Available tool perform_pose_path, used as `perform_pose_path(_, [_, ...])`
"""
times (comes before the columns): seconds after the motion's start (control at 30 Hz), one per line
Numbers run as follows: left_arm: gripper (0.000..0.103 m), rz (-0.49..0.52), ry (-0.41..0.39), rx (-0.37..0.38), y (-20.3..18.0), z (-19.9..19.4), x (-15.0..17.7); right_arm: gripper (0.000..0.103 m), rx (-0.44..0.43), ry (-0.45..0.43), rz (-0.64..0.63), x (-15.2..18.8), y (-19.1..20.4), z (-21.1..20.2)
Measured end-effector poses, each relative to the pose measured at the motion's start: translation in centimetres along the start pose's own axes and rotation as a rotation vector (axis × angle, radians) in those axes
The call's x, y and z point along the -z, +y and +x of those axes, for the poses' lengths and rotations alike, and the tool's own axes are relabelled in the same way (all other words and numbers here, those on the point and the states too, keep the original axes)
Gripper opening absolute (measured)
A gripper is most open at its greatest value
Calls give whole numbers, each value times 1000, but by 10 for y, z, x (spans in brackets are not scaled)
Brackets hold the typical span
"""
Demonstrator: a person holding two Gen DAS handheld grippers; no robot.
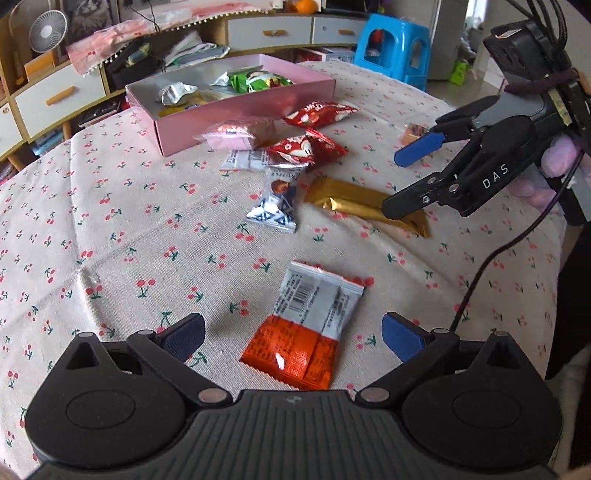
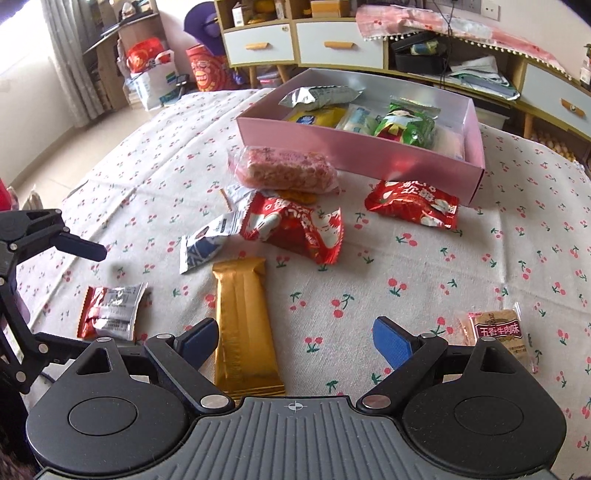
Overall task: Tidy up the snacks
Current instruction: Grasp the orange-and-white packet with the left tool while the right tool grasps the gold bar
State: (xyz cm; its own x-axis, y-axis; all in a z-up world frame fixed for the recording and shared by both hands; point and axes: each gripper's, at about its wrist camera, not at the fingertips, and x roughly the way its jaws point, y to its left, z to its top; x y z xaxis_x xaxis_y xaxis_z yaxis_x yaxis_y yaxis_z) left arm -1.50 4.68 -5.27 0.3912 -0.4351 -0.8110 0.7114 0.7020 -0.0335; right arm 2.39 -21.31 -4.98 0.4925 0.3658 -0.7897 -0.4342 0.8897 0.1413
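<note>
A home living room: cherry-print tablecloth (image 1: 147, 229); drawer cabinets (image 2: 332, 44); desk fan (image 1: 48, 31).

Left gripper (image 1: 291, 338) is held wide open over the tablecloth (image 1: 129, 240); an orange-and-silver packet (image 1: 304, 332) is framed between its fingers, untouched. Right gripper (image 1: 410, 181) is seen open at right, lower finger over the gold bar (image 1: 354, 203). Pink box (image 1: 236, 122) is set beyond, part-filled, with red packets (image 1: 306, 147) just beside it.
</note>
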Motion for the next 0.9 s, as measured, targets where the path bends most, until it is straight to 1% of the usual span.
perform_pose_path(0.1, [99, 20, 26, 5, -1, 2, 4, 92, -10, 14, -70, 4, 12, 5])
perform_pose_path(0.2, [95, 36, 27, 0, -1, 1, 6, 93, 8, 2, -138, 9, 23, 6])
perform_pose_path(0.23, [94, 36, 26, 2, 0, 0, 7, 95, 13, -7, -154, 10, 26, 6])
perform_pose_path(0.3, [88, 34, 21, 0, 1, -1, 7, 98, 22, -18, -166, 11, 27, 7])
perform_pose_path(0.37, [86, 32, 15, -5, 3, -3, 7, 98, 22, -23, -158, 12, 25, 7])
perform_pose_path(0.47, [75, 22, 5, -20, 5, -4, 4, 99, 32, -27, -139, 10, 21, 7])
perform_pose_path(0.6, [58, -13, -8, -46, 11, -5, 2, 99, 77, -37, -119, 8, 16, 9])
perform_pose_path(0.63, [56, -27, -11, -55, 13, -5, 1, 99, 93, -39, -109, 6, 13, 10])
perform_pose_path(0.7, [52, -51, -16, -79, 16, -6, 1, 99, 121, -41, -82, 4, 7, 11])
perform_pose_path(0.8, [51, -97, -20, -137, 23, -6, -1, 98, 164, -41, -38, 2, -2, 11])
perform_pose_path(0.9, [53, -144, -24, -222, 32, -6, -3, 98, 211, -44, -10, 1, -9, 10])
